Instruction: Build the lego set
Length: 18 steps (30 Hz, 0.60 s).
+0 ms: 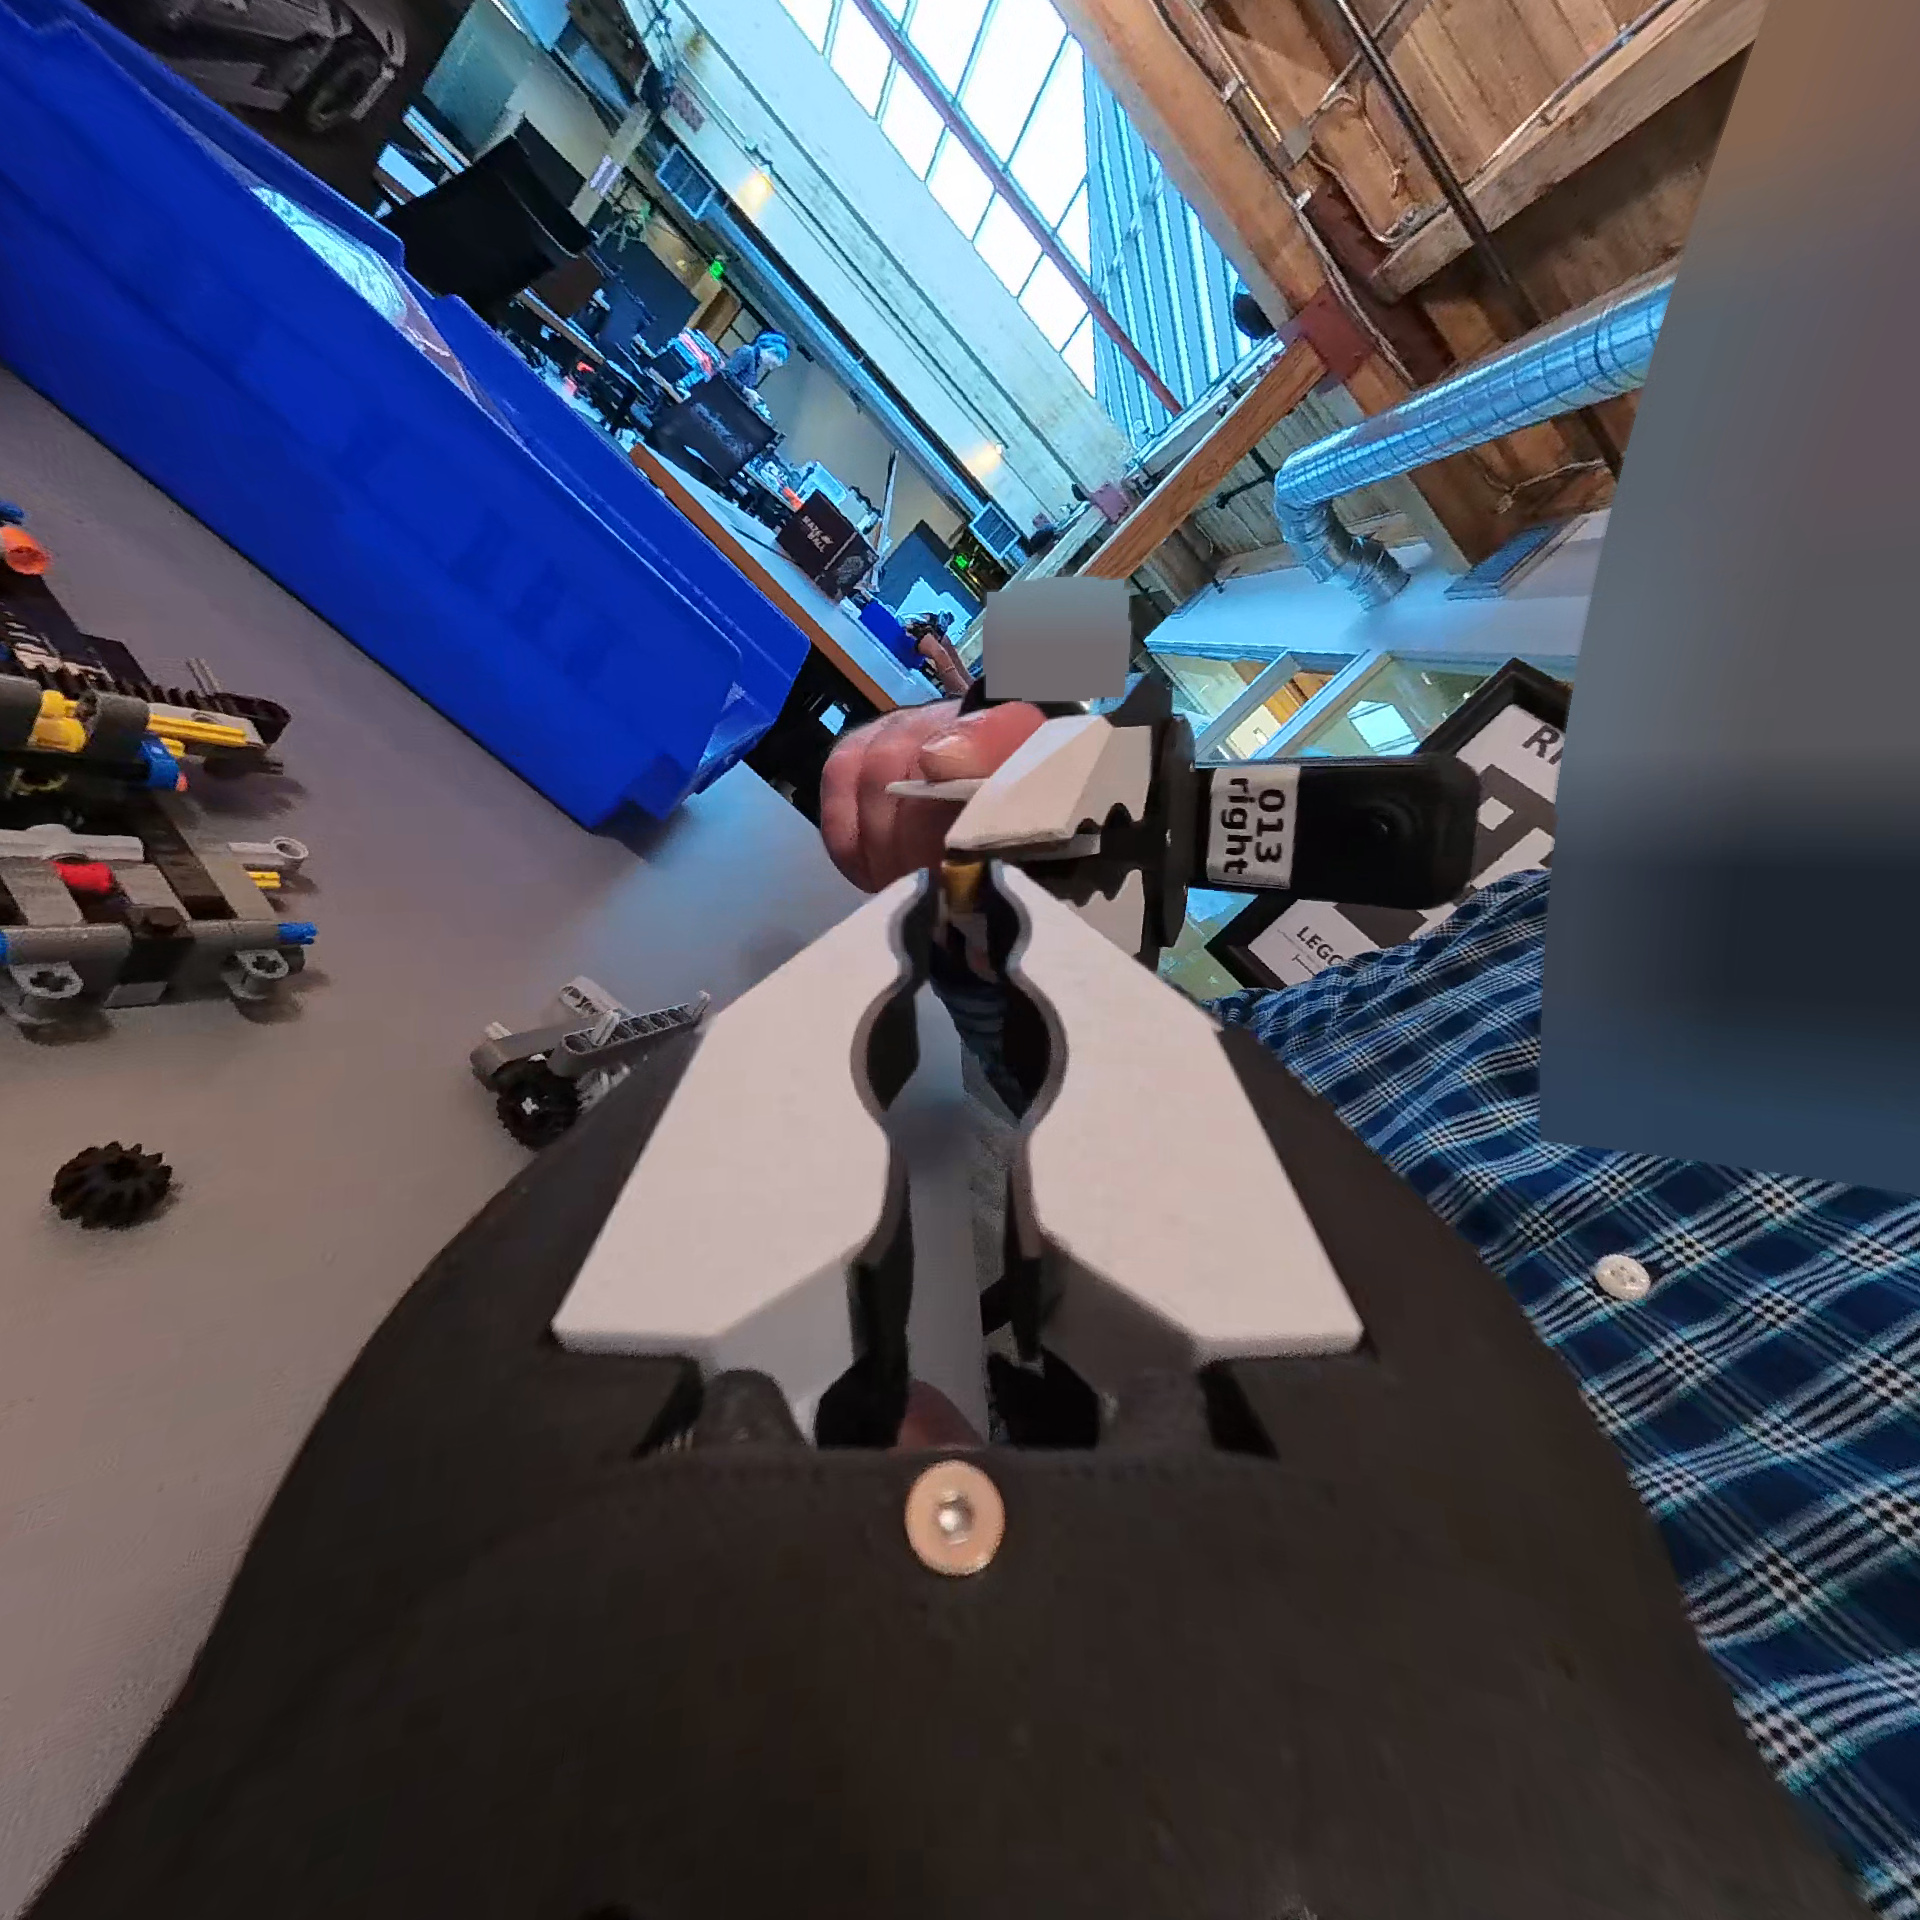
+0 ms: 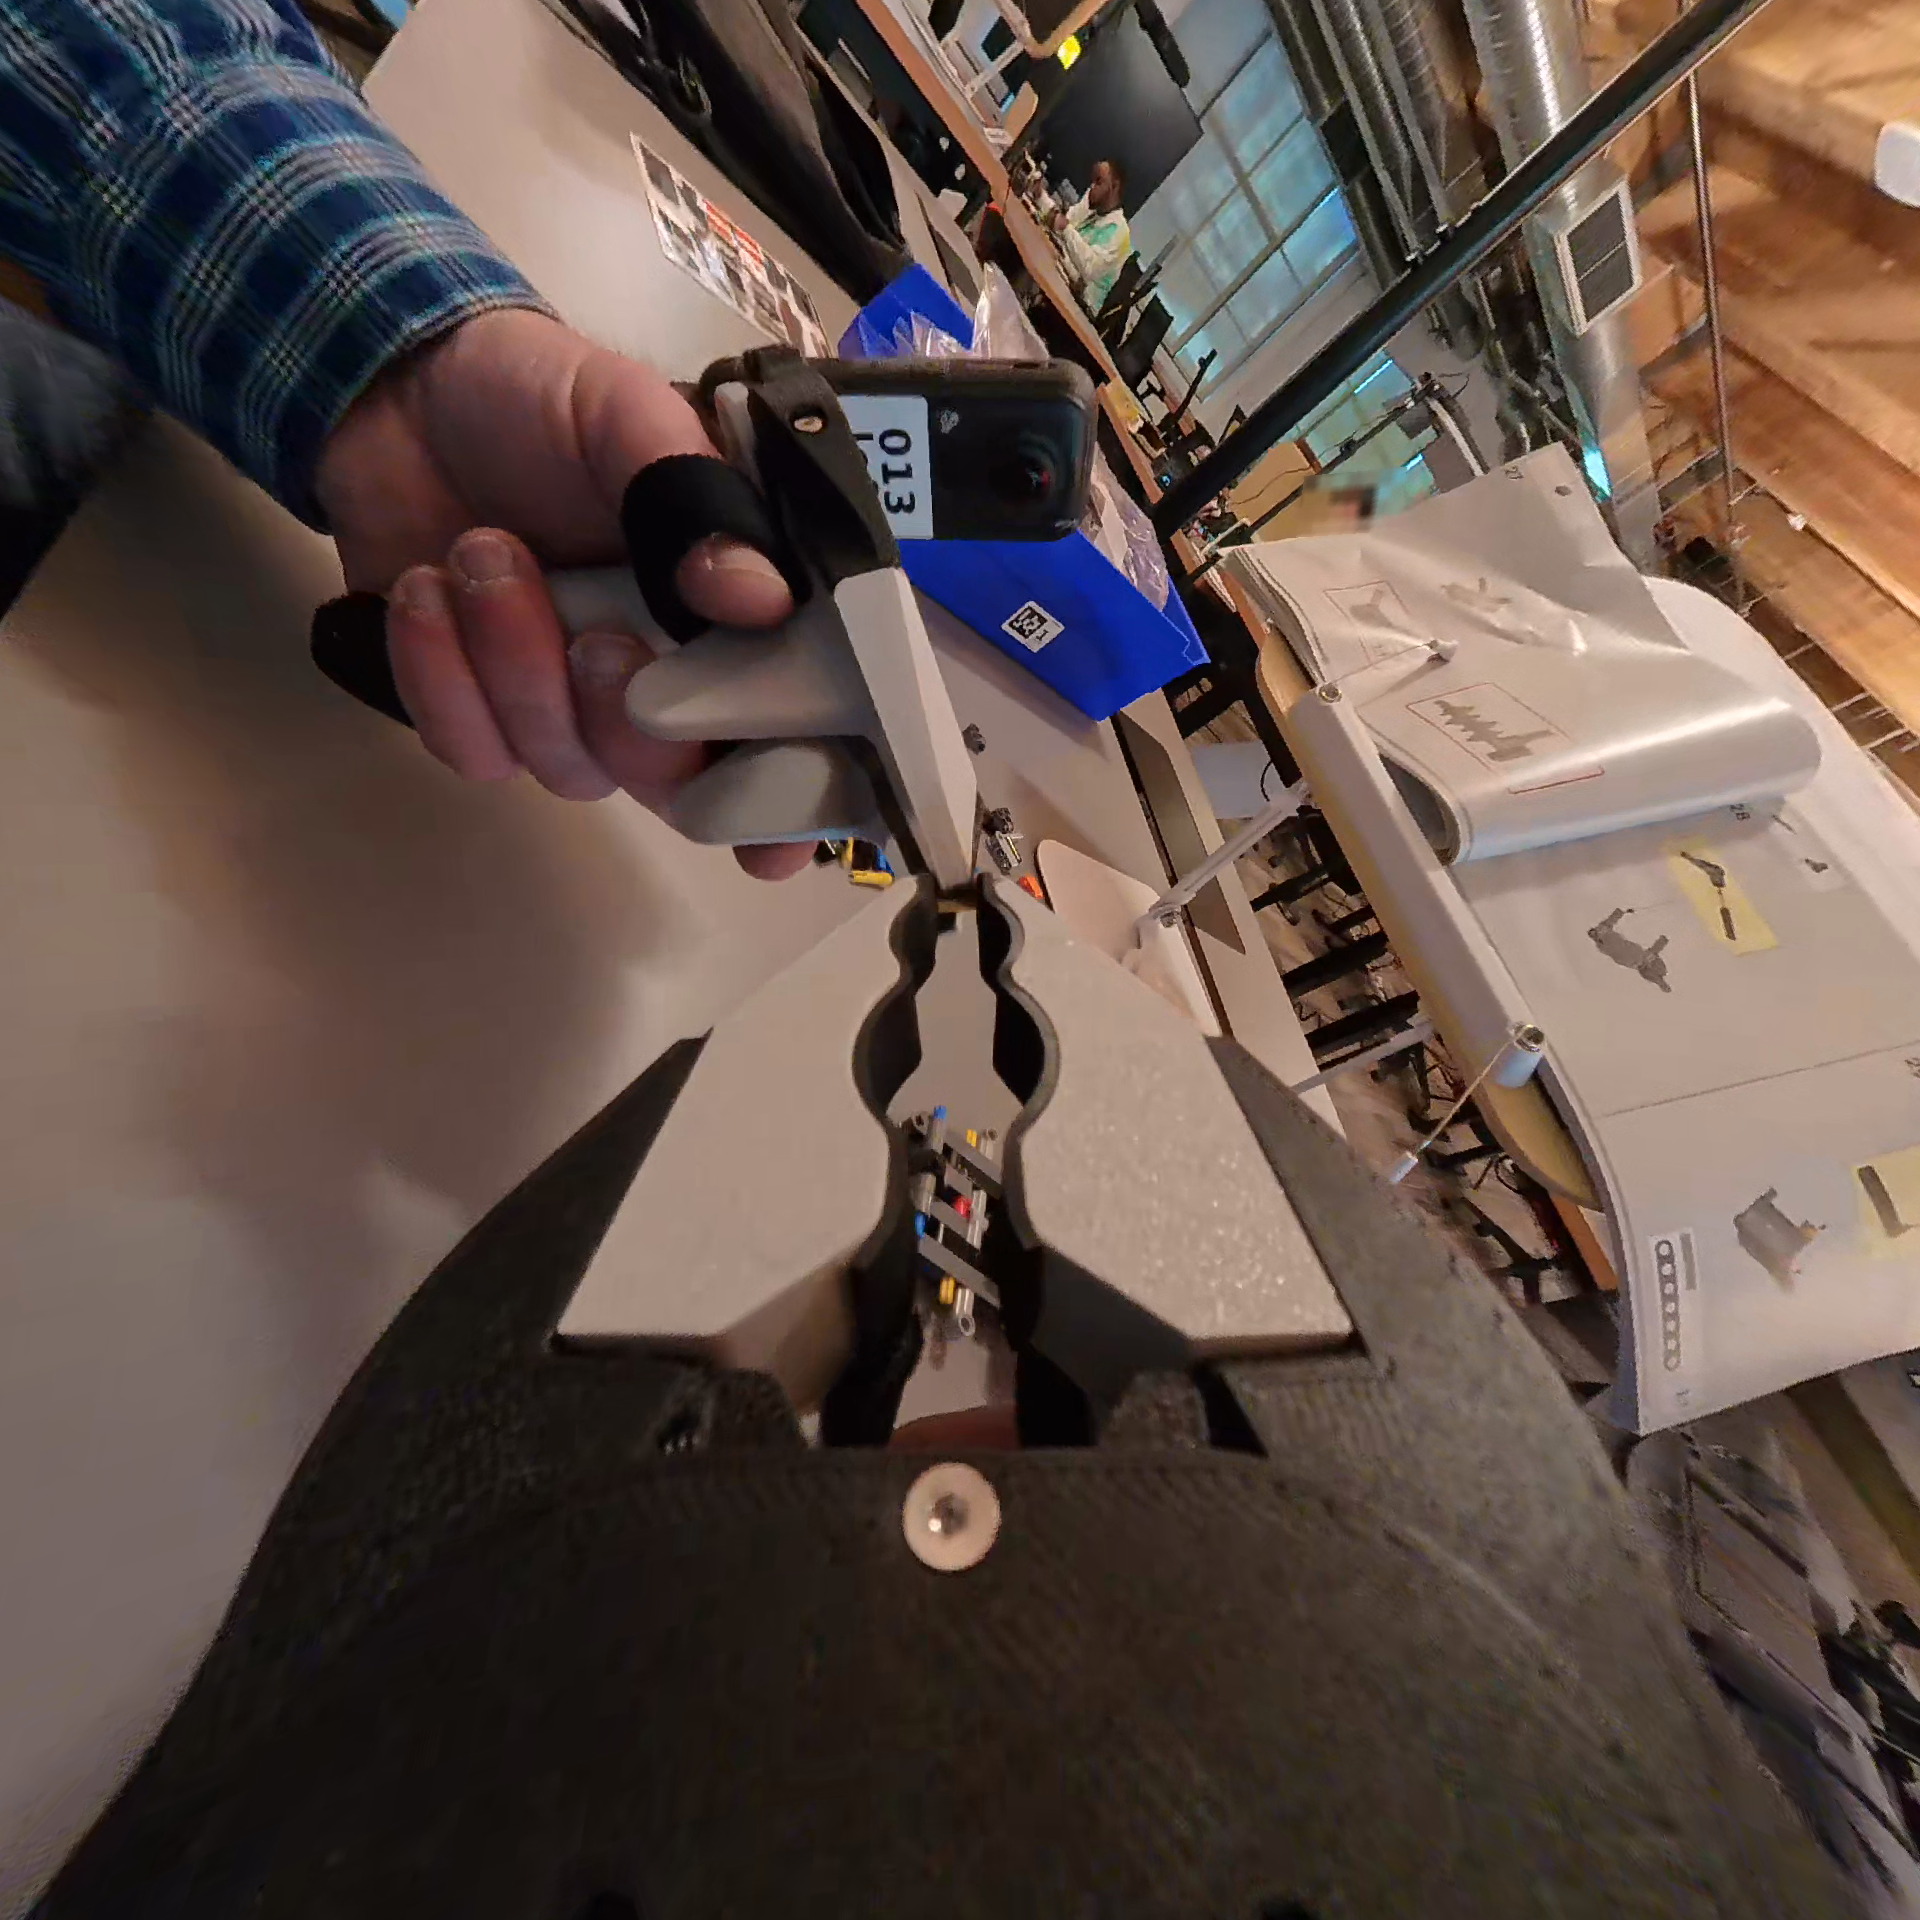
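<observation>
My left gripper (image 1: 961, 891) and right gripper (image 2: 958, 902) are held up above the table and meet tip to tip. A small yellow pin (image 1: 962, 881) sits between the left fingertips. The right gripper (image 1: 1023, 805) comes in from above, and its tips close on the same pin (image 2: 950, 906). Both pairs of jaws stand almost closed. The left gripper (image 2: 914, 727) shows in the right wrist view, held by a hand (image 2: 499, 582). The main lego build (image 1: 135, 862) lies on the grey table at the left; part of it shows through the right gripper's finger gap (image 2: 951, 1216).
A small grey sub-assembly with a black wheel (image 1: 582, 1039) and a black gear (image 1: 109, 1184) lie on the table (image 1: 416, 935). A blue bin (image 1: 416, 436) stands behind them. An open instruction booklet (image 2: 1558, 748) on a stand is at the right. A plaid sleeve (image 1: 1558, 1351) is close by. The grippers are tip to tip, or close to it.
</observation>
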### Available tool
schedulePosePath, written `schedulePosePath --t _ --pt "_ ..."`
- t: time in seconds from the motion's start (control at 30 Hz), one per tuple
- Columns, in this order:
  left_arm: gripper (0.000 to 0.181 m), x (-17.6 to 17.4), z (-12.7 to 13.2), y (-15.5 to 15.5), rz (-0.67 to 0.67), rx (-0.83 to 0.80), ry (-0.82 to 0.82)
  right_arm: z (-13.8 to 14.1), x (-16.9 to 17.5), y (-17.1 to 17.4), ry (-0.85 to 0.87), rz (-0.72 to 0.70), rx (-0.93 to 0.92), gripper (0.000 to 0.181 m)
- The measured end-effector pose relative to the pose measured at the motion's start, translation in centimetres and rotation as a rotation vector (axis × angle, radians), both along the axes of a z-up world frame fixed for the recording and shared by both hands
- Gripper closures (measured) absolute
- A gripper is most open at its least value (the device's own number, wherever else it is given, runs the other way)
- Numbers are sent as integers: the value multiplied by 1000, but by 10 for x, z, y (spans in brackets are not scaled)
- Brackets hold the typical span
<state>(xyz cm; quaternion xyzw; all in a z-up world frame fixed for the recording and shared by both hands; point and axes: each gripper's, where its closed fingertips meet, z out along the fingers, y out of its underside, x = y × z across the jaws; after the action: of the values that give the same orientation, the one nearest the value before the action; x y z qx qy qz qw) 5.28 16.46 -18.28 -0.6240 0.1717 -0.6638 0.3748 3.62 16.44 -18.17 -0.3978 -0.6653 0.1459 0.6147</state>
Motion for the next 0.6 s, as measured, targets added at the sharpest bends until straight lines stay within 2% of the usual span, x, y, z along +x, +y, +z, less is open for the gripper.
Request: schedulePosePath --t 0.27,0.4,0.5,0.6 --pt "177 4 1 -1 -1 38 36 1 4 0 -5 1 -7 177" --pt "177 5 -1 2 36 109 122 -1 10 1 -7 -6 -73 174" --pt "177 2 -4 8 134 288 308 2 19 4 40 -8 -313 176" --pt "177 -1 -6 17 281 594 608 2 25 14 82 -68 -637 174"
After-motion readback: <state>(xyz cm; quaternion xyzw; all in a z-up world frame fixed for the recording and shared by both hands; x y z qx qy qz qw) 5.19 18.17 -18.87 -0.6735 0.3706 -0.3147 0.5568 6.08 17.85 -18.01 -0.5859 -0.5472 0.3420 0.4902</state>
